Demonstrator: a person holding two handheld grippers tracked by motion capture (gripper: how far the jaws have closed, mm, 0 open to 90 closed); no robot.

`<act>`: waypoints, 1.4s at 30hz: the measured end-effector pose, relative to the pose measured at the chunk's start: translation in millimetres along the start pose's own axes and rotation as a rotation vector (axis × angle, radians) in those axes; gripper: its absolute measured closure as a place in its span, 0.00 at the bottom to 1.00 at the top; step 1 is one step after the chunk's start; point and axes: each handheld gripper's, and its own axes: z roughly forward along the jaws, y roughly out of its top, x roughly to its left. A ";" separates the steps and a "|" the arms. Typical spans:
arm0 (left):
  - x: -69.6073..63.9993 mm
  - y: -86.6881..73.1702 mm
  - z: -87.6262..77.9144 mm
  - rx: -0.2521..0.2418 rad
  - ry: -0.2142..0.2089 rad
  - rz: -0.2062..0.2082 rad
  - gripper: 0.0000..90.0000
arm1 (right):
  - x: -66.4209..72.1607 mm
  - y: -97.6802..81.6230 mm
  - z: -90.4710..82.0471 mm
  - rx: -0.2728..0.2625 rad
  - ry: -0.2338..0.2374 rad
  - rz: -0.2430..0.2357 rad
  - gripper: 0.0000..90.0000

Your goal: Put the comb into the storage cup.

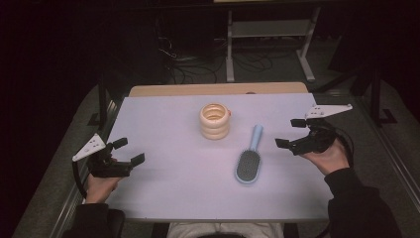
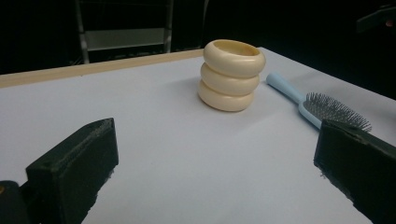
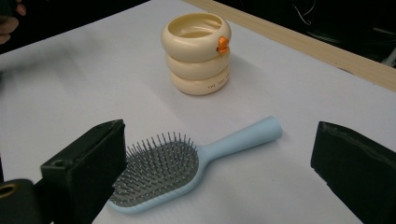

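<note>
1. The light-blue hairbrush [image 1: 249, 159] lies bristles-up at the frame's lower centre on the tabletop [image 1: 163, 188].
2. A cream ringed cup [image 1: 215, 120] stands near it, up-left.
3. Right tongs [image 1: 292, 133], at mid-right, are spread wide and empty.
4. Left tongs [image 1: 130, 151], at lower left, likewise gape.

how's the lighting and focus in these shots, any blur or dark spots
High view: the table is evenly lit, the room behind nearly black. Left gripper view: the cream ringed cup is sharp and throws a soft shadow to its left; the near jaws look soft. Right gripper view: the blue hairbrush is crisp, its bristles distinct; the top left corner is blurred.
</note>
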 end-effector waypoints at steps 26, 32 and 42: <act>1.6 0.4 1.1 -0.009 -0.011 -0.010 0.00 | -7.4 38.2 25.2 0.043 0.012 -0.043 0.10; 2.0 0.5 1.4 -0.012 -0.013 -0.013 0.00 | -9.5 45.1 32.4 0.057 0.023 -0.057 0.14; 3.2 0.9 1.7 -0.014 -0.017 -0.014 0.00 | -19.7 50.5 46.8 0.096 0.013 -0.050 0.16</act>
